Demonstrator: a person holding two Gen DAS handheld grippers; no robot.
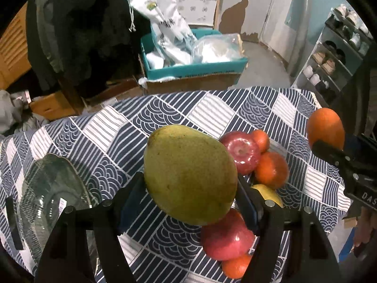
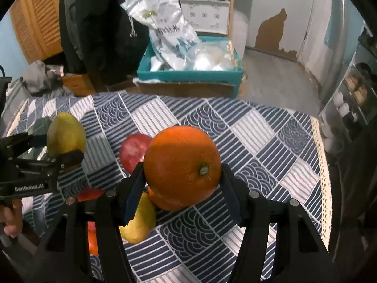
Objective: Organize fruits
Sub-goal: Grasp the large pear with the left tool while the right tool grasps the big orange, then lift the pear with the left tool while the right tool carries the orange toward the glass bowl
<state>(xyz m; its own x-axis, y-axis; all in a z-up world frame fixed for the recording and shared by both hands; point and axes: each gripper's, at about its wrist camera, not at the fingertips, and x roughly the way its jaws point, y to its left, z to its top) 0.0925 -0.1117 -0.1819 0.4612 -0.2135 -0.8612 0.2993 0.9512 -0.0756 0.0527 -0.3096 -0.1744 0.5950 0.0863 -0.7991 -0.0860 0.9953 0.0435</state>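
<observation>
Left gripper (image 1: 190, 195) clamps your big green mango (image 1: 189, 174), right gripper (image 2: 182, 179) your round orange (image 2: 182, 165); beside the empty glass bowl (image 1: 50, 188), apples and tangerines remain unsorted.

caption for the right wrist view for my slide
Right claw grips an orange above the patterned tablecloth; left claw holds a mango.
</observation>
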